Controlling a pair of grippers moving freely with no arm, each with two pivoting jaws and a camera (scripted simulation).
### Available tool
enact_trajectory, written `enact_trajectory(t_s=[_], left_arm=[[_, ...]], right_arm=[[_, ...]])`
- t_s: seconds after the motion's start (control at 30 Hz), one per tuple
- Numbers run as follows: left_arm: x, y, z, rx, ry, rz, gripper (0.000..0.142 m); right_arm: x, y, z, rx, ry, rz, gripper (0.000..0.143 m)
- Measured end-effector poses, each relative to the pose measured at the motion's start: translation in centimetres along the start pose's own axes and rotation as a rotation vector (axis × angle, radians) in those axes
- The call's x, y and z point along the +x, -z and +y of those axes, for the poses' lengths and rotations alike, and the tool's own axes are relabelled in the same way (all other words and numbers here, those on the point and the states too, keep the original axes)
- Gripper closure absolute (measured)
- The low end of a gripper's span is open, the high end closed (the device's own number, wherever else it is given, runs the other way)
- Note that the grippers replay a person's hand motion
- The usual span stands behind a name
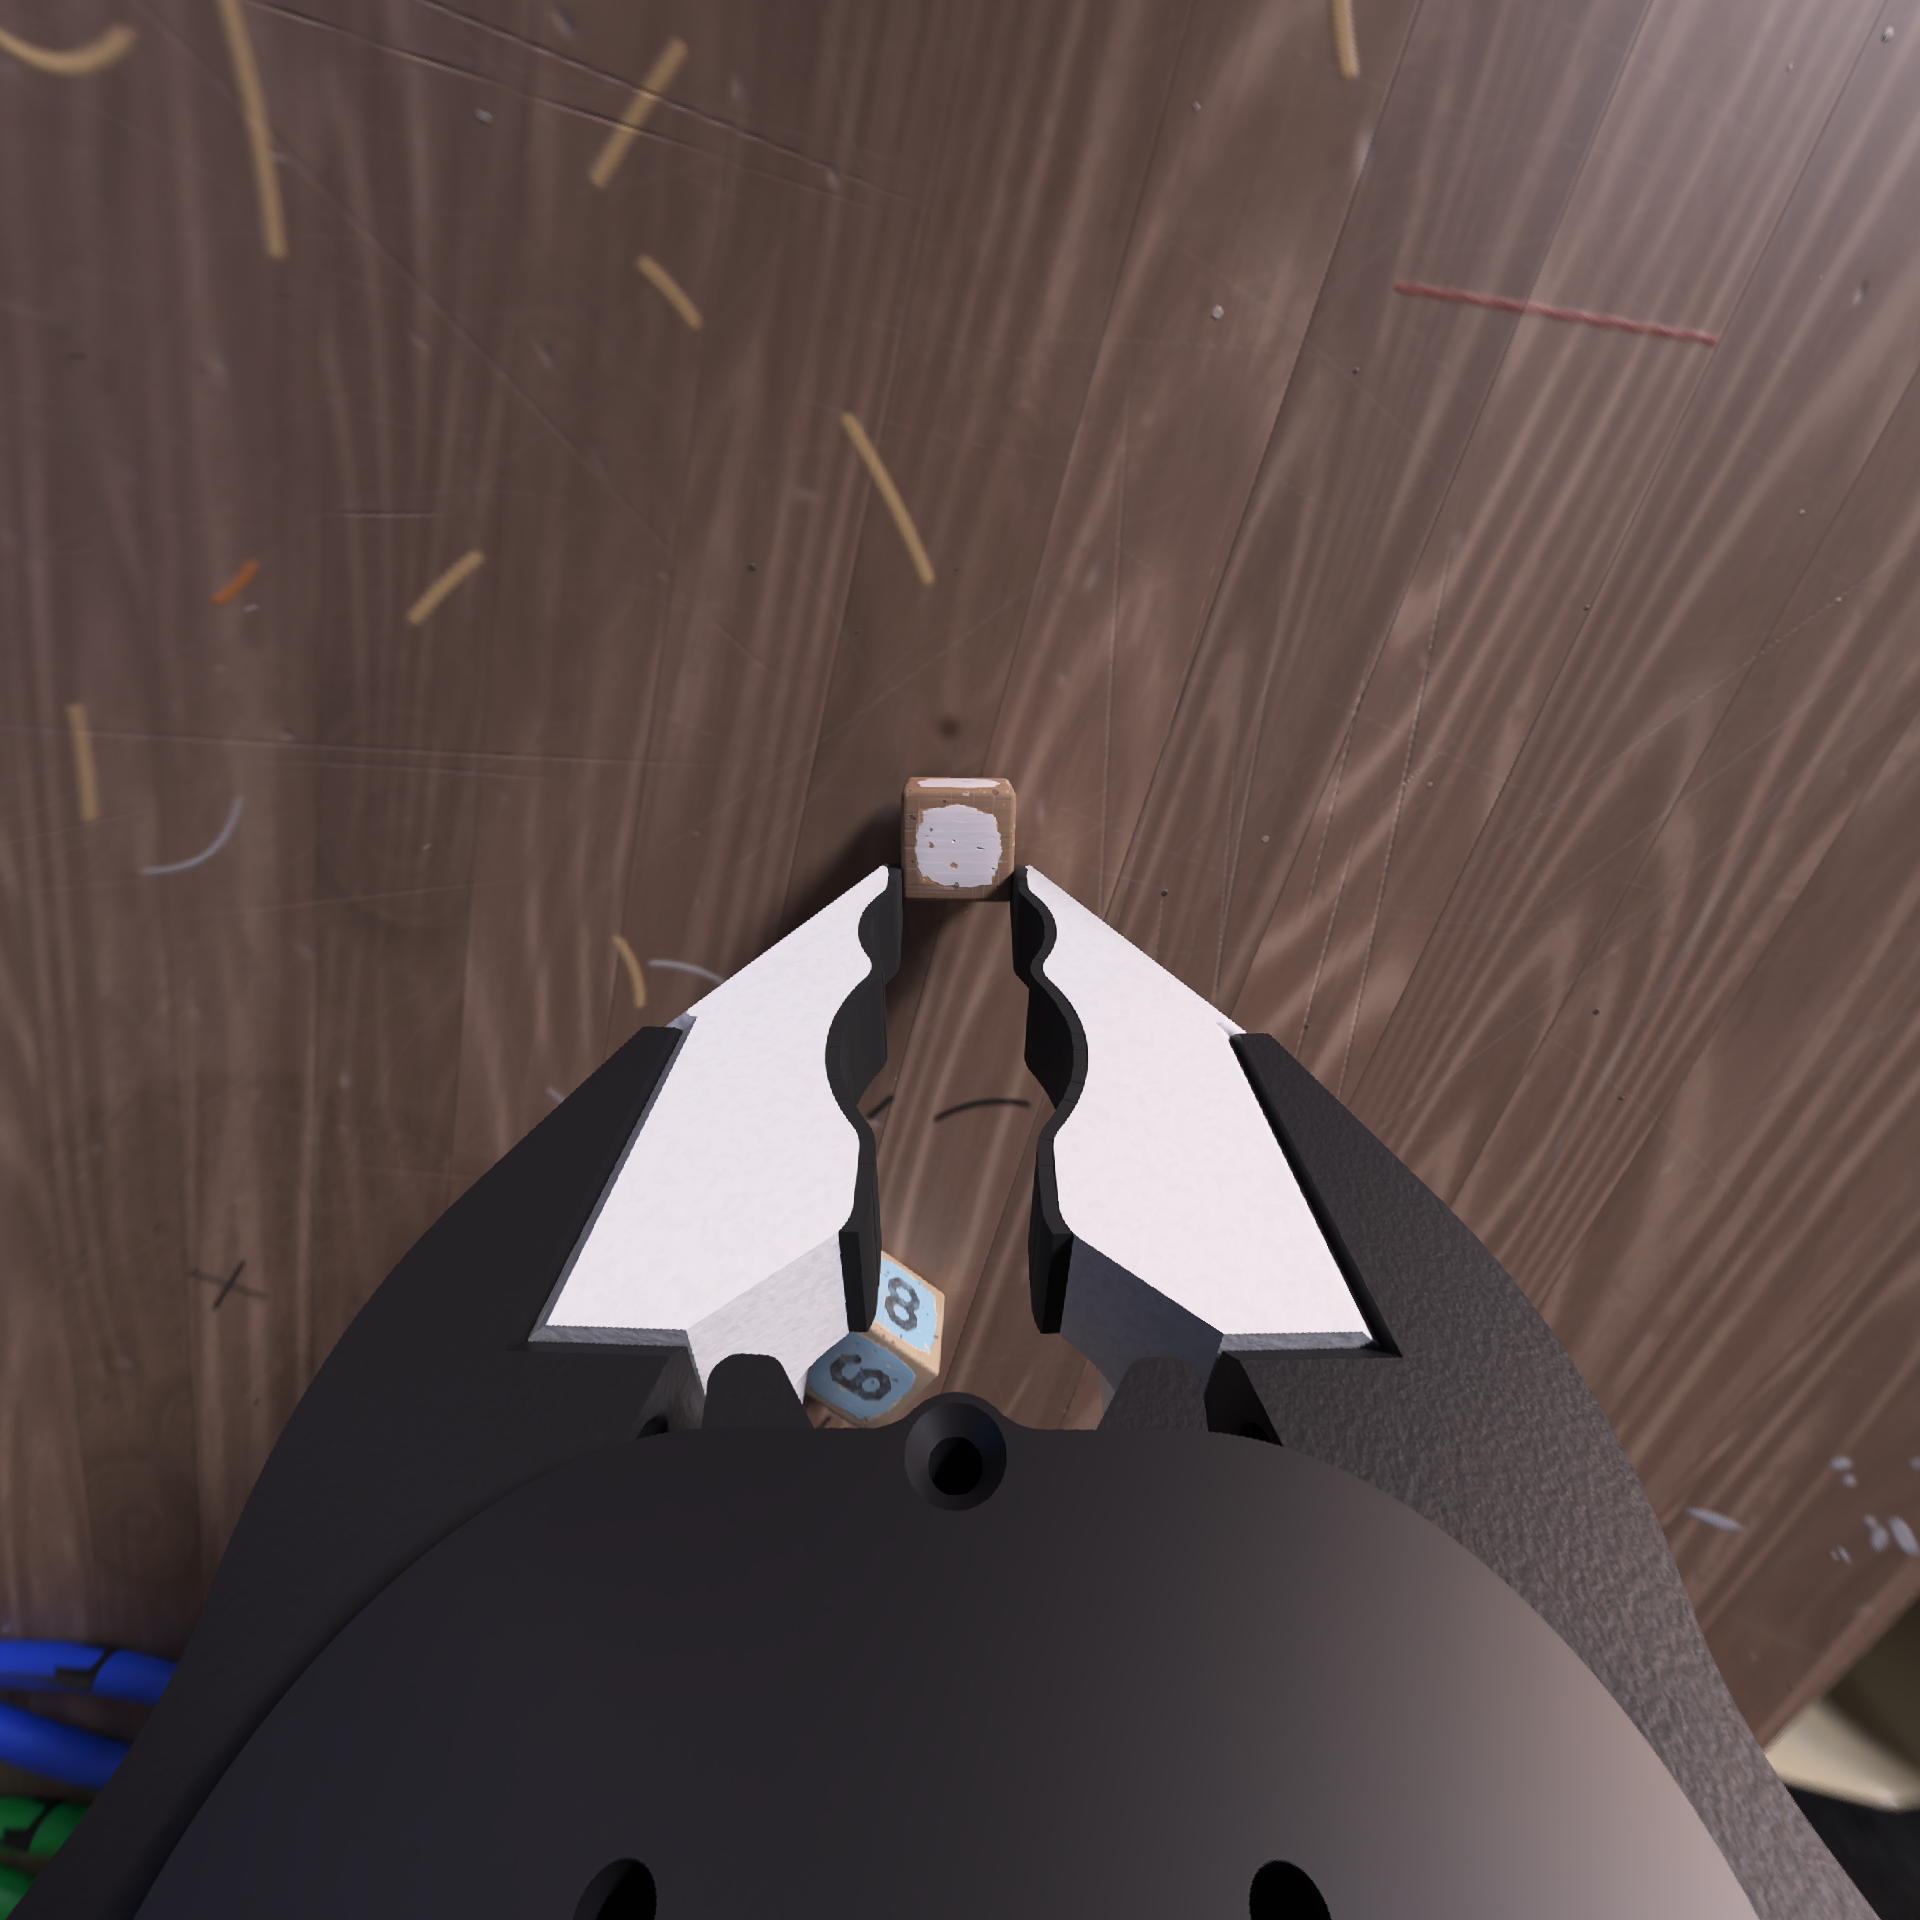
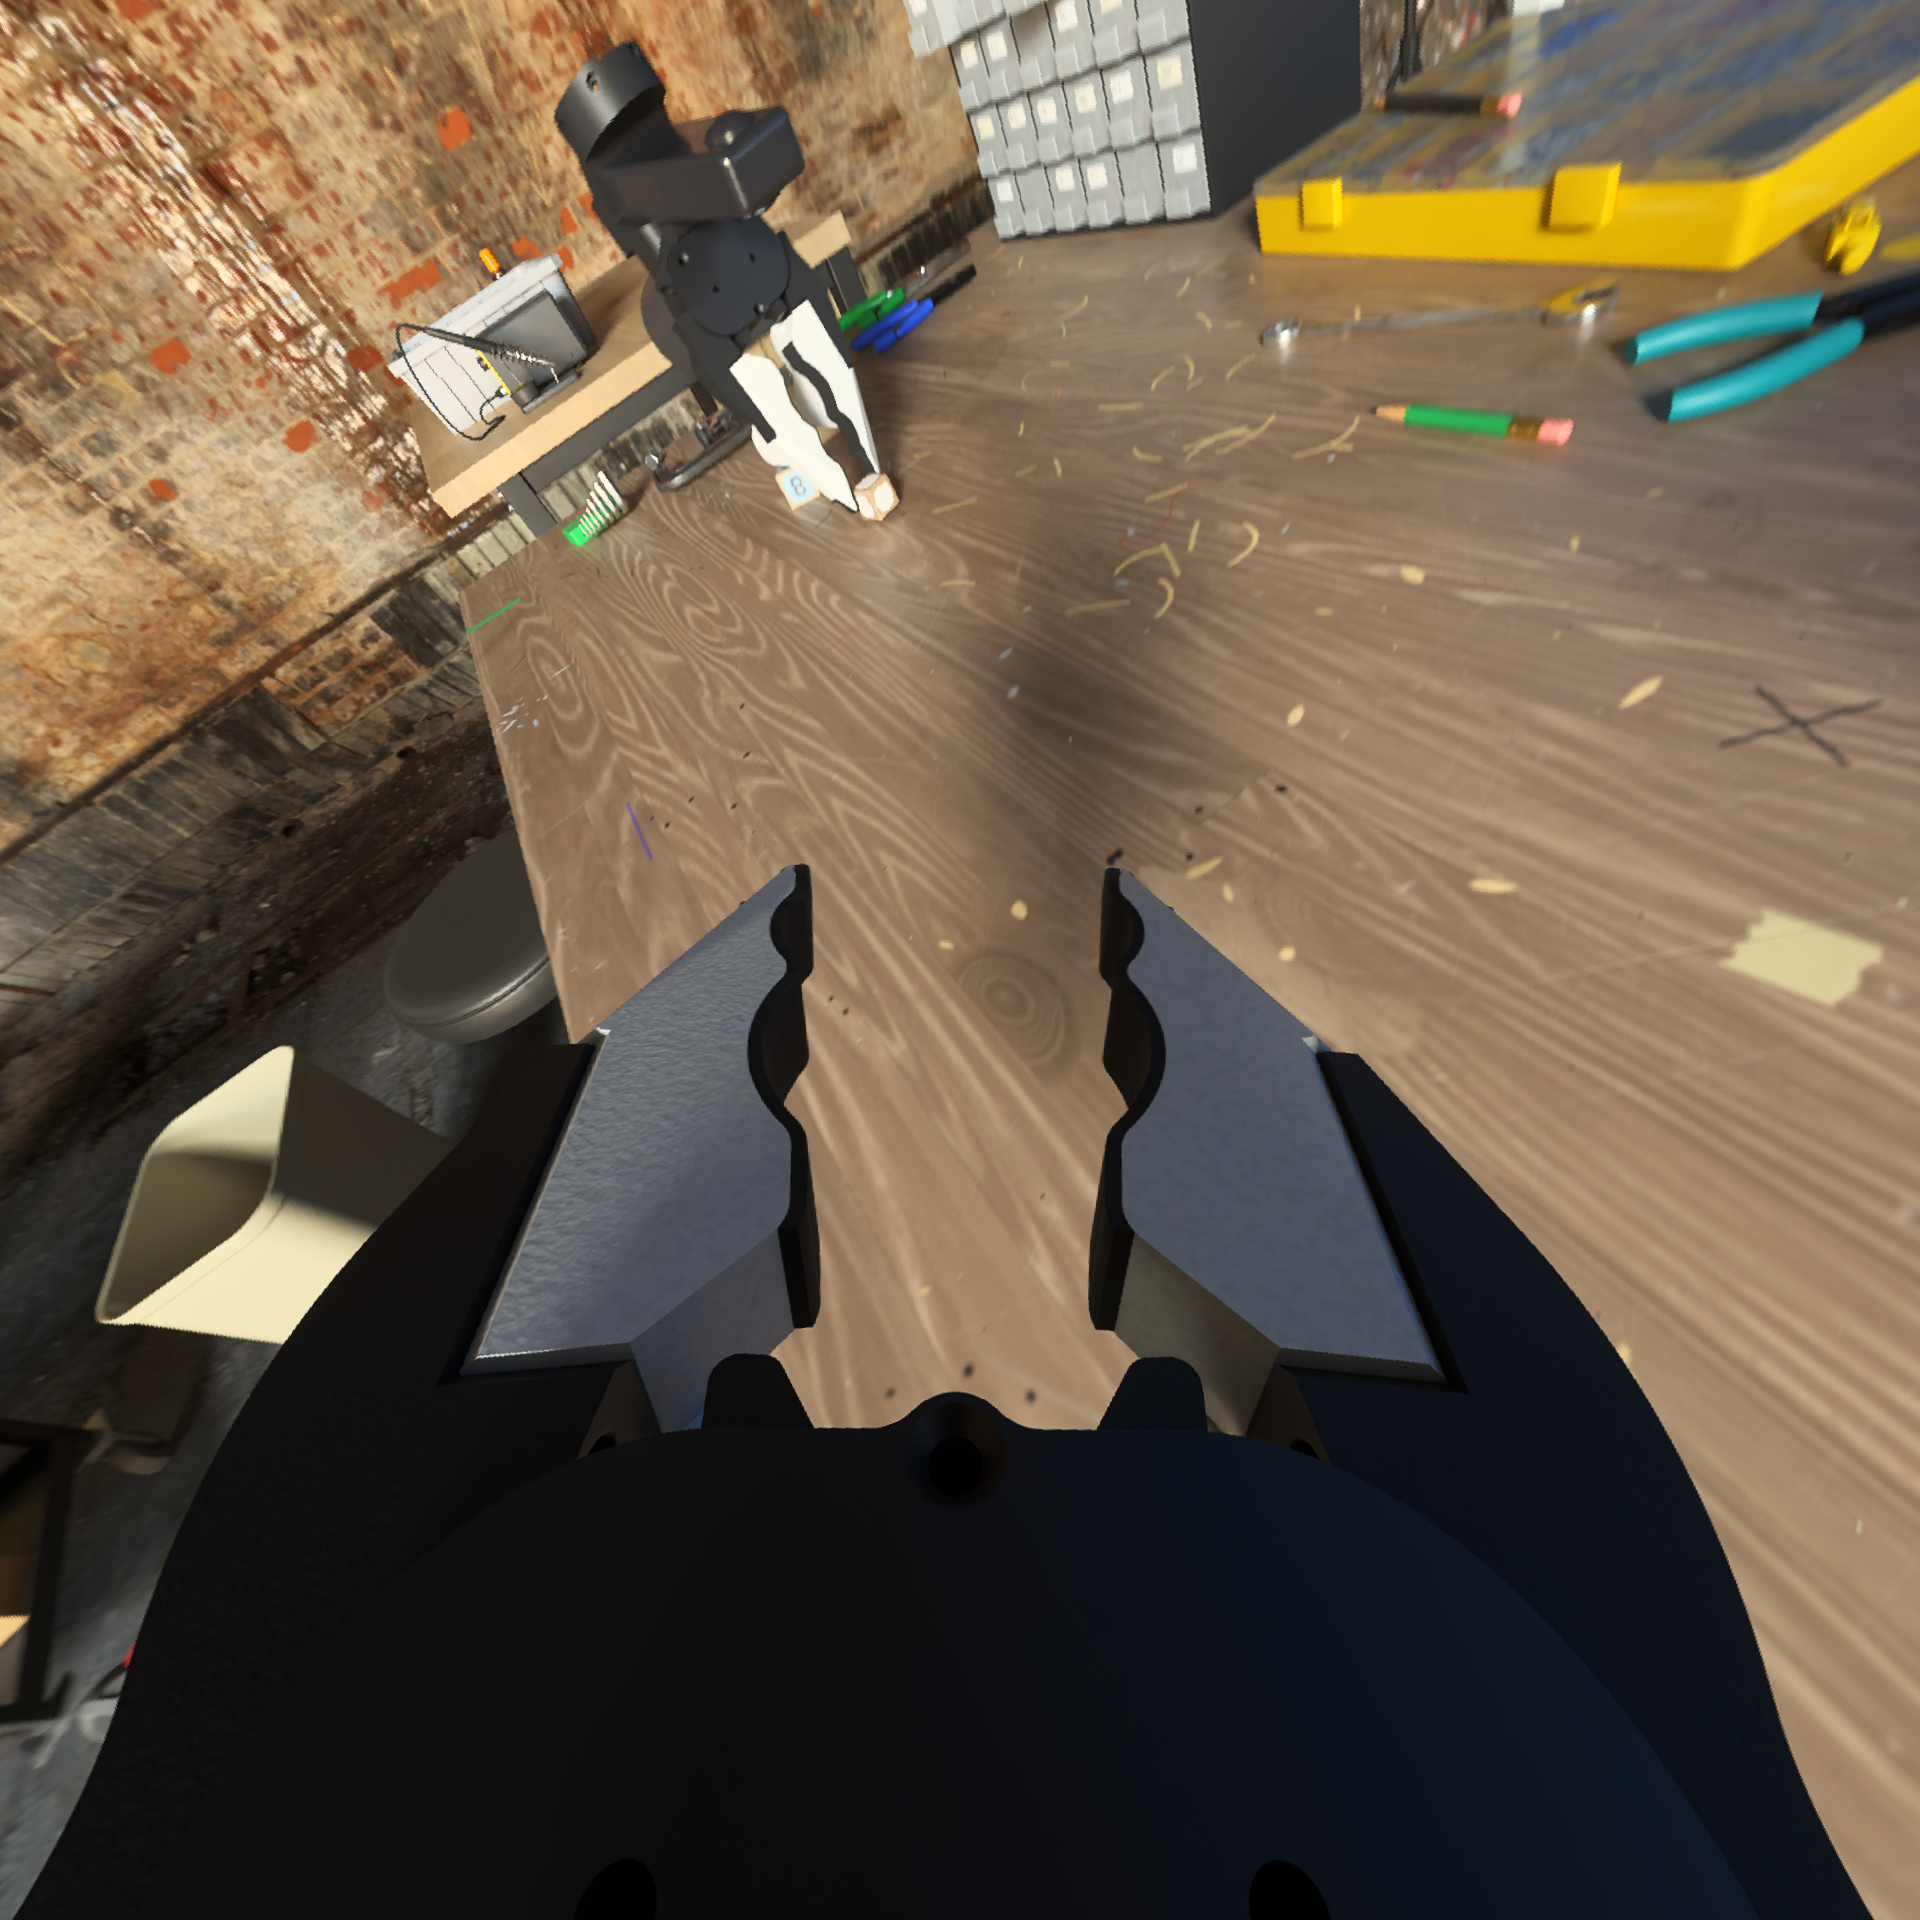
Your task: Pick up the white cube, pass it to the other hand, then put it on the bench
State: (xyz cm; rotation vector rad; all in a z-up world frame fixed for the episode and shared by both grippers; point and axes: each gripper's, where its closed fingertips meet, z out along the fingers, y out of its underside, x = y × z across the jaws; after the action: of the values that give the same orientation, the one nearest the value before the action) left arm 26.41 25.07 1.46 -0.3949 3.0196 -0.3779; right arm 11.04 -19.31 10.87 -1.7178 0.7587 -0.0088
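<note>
Scuffed wooden surface (image 2: 1351, 727): white cube (image 1: 957, 837) unlifted near far-left corner, left claw (image 1: 956, 883) tips flanking it, grip undeterminable; right claw (image 2: 956, 883) released; handover, placement pending.

Left wrist view: the white cube (image 1: 956, 837) sits at the tips of the left tongs (image 1: 954, 883); contact cannot be confirmed, since its lower edge falls behind the tips. A blue cube (image 1: 883, 1351) is partly masked by the left finger and the tongs' body. Blue cables (image 1: 62, 1704) are cut by the left edge. Right wrist view: the yellow case (image 2: 1590, 197) and teal pliers (image 2: 1756, 353) run off the right edge. The drawer cabinet (image 2: 1081, 114) is cropped at the top.
</note>
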Motion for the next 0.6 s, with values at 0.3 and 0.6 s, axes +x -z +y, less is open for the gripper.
enact_trajectory(t_s=[0.3,0.6], left_arm=[[-1.5,9.7,-1.7,0.471,0.199,-0.464,0.122],[8.0,15.0,-9.2,1.062,0.169,-0.323,0.122]], right_arm=[[1.5,-2.9,-1.7,0.104,0.164,0.046,0.077],[1.4,-4.9,-2.3,0.236,0.094,0.016,0.075]])
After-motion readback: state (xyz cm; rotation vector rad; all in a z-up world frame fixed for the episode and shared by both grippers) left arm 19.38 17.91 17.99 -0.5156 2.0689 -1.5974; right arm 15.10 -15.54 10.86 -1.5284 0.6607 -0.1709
